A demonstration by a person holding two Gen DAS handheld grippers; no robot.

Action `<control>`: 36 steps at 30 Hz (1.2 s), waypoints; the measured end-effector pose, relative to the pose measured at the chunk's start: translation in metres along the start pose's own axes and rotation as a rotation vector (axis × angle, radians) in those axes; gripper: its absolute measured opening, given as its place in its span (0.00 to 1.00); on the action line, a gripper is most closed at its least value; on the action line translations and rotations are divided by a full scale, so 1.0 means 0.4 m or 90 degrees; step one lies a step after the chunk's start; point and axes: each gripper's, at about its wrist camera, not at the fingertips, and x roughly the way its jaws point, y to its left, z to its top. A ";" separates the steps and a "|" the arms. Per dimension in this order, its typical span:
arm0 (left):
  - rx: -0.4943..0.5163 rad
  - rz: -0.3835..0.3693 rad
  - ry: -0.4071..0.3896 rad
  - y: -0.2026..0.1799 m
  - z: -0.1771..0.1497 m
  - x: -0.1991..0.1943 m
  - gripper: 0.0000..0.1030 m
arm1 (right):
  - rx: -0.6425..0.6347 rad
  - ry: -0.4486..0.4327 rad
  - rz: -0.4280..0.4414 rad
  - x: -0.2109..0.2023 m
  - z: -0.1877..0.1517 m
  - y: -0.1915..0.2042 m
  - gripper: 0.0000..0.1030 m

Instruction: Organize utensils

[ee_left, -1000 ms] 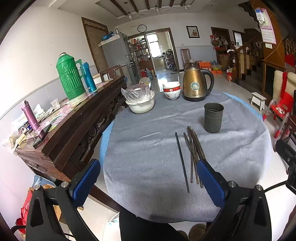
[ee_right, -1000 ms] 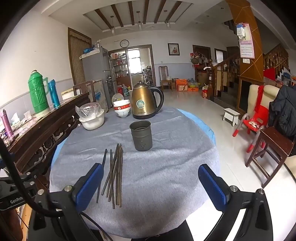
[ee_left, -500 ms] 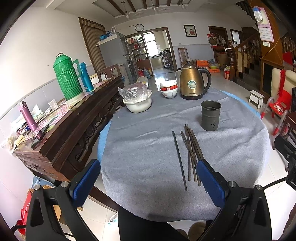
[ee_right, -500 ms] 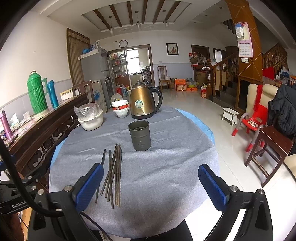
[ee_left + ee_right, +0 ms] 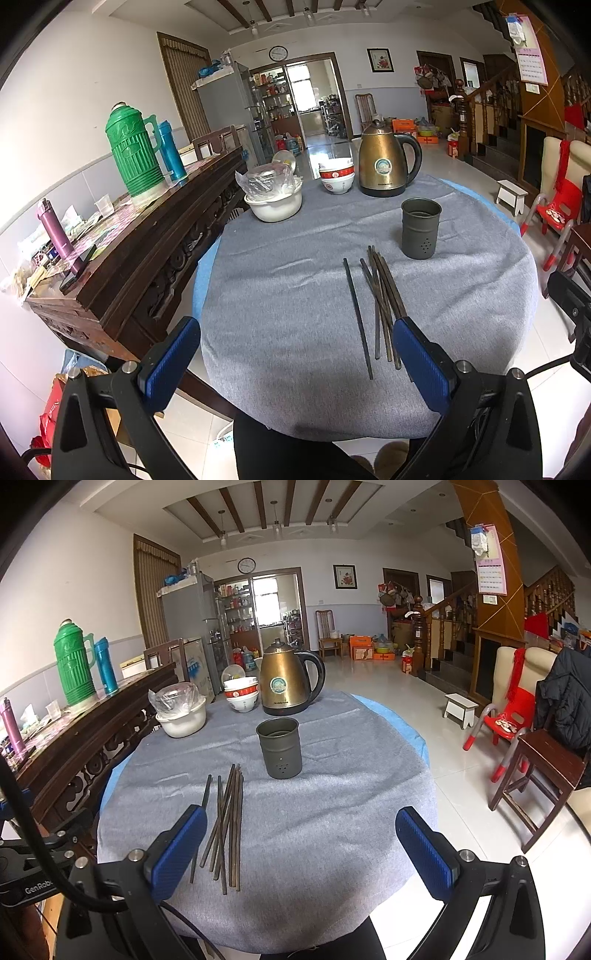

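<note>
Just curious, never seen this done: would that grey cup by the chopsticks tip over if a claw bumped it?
Possibly. The grey cup stands tall, narrow and apparently empty, so likely light. The soft grey cloth beneath might grip its base, favouring tipping over sliding.

You have one grey cup (image 5: 420, 228), one kettle (image 5: 384, 162), two stacked bowls (image 5: 337, 177), one white basin (image 5: 275, 206) and two flasks (image 5: 147, 151); the chopsticks (image 5: 382, 295) overlap too much to count.

Brass kettle (image 5: 286, 681), stacked bowls (image 5: 241, 693) — green thermos (image 5: 133, 149)
</note>
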 end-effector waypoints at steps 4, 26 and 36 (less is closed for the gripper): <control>-0.001 0.000 0.002 0.000 -0.001 0.001 1.00 | -0.002 0.003 -0.002 0.000 0.001 0.000 1.00; -0.020 -0.013 0.033 0.011 -0.005 0.054 1.00 | -0.028 0.023 0.005 0.041 0.012 0.033 1.00; -0.045 -0.017 0.091 0.027 -0.003 0.163 1.00 | -0.029 0.043 0.016 0.145 0.053 0.044 1.00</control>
